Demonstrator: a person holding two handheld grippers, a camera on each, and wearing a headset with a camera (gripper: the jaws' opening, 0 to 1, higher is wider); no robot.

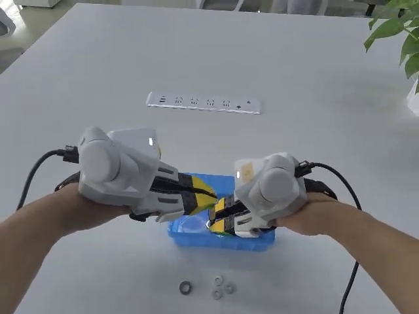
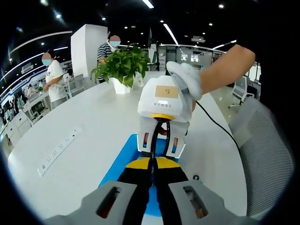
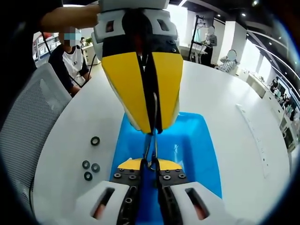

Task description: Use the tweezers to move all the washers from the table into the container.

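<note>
Jaws of left gripper (image 1: 206, 193) and right gripper (image 1: 219, 216), facing, pinch thin metal tweezers (image 3: 153, 140) over one blue plastic container (image 3: 197, 140); four dark ring washers (image 3: 95, 140) on white table (image 1: 262, 52).

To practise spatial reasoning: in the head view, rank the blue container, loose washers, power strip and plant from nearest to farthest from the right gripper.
From the right gripper:
1. Blue container, directly beneath it.
2. Washers, on the table nearer the person.
3. Power strip, farther across the table.
4. Plant, far right edge.
</note>
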